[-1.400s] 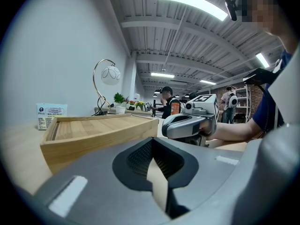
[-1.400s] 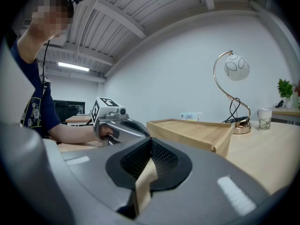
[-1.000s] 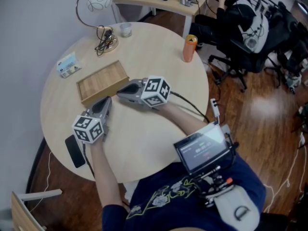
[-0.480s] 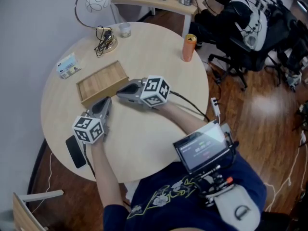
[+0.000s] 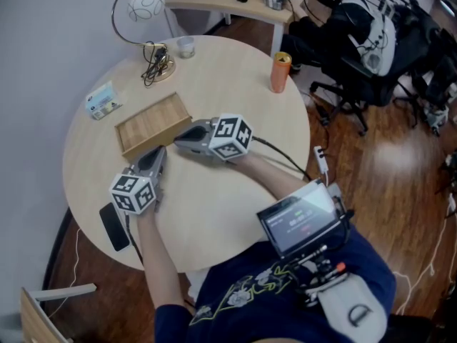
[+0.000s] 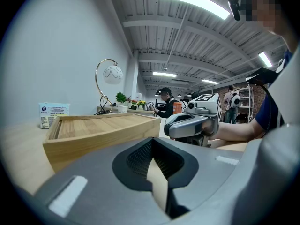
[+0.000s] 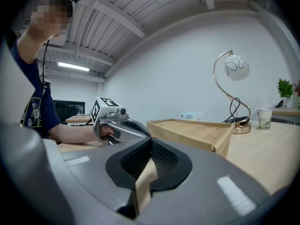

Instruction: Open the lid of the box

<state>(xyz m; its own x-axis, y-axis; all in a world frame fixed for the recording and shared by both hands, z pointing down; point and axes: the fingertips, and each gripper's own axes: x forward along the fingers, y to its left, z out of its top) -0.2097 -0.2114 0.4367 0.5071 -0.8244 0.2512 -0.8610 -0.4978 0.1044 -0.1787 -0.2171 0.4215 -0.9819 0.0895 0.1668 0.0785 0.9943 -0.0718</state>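
Grey jaws are pressed together, nothing between them, on both tools. The left hand-held gripper point(image 5: 158, 151) sits nearest the person on the pale counter point(image 5: 214, 213) and points toward 12 o'clock. The right hand-held gripper point(image 5: 179, 138) lies a little farther out and points toward 9 o'clock.

Just beyond both tips is the wooden box point(image 5: 152, 123). It lies flat with its lid point(image 5: 146, 118) apparently down, its long axis running from 8 to 2 o'clock. The box is at 12 o'clock from the left tip and 10 o'clock from the right, just beside each; whether either touches it I cannot tell.

The near long side faces both tools, so neither is clearly nearer. The coming move probably depends on getting a tip under that edge.
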